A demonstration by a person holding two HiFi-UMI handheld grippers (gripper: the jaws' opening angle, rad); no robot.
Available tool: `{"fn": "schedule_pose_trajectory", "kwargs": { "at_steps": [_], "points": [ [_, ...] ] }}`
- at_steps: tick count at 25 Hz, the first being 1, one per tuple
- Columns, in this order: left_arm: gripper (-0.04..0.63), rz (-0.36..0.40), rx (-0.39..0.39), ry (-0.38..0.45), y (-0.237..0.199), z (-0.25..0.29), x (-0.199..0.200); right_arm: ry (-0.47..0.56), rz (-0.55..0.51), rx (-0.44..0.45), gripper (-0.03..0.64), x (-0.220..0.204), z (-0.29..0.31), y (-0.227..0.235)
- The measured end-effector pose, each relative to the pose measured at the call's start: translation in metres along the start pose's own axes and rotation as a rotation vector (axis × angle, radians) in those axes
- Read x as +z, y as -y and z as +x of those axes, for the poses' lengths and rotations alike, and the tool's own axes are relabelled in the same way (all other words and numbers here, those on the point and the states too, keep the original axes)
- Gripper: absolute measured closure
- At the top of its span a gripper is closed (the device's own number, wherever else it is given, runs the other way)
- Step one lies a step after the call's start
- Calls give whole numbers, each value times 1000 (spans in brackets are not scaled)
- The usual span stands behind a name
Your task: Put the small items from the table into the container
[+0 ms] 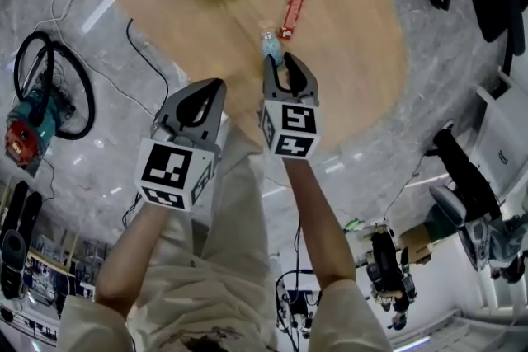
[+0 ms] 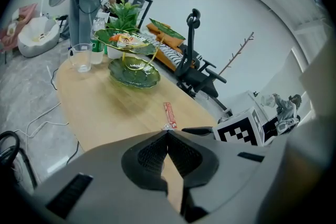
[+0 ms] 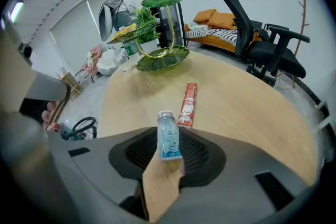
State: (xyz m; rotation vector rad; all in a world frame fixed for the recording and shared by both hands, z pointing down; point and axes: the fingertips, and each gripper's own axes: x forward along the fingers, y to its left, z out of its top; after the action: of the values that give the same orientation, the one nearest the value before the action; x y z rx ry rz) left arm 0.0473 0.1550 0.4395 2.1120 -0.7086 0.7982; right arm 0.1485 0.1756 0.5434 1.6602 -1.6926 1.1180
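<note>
Small bottle on table; packet just behind; tiered dish at far end.

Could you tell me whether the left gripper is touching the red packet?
Apart. The head view shows bare table between the left gripper and the red packet.

Bottle seemingly between right gripper jaws
</note>
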Motion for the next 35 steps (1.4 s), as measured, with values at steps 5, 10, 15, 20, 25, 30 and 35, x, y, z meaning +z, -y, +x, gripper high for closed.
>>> {"fn": "schedule_pose_trajectory", "kwargs": {
  "at_steps": [5,10,15,20,25,30,35],
  "points": [
    [589,-6,6,0,-6,-2,-4,-21,-8,-3,489,-8,7,-3],
    [589,-15,8,-2,-10,-2,-7,-33,-7,-29,466,-13,13,1],
    [589,-18,9,-3,-12,-1,-9,-61,6,-23,445,-23,22,3],
    [589,-19,11,-8,-16,-1,-12,-88,-13,-29,445,-32,29,4],
    [589,-15,12,-8,-18,-2,-10,-100,-34,-36,443,-31,30,4],
    [589,-16,11,0,-16,-1,-7,-102,-43,-32,443,-32,29,5],
    [589,-9,10,2,-15,-3,-6,-103,-18,-24,443,-32,29,5]
  ]
}}
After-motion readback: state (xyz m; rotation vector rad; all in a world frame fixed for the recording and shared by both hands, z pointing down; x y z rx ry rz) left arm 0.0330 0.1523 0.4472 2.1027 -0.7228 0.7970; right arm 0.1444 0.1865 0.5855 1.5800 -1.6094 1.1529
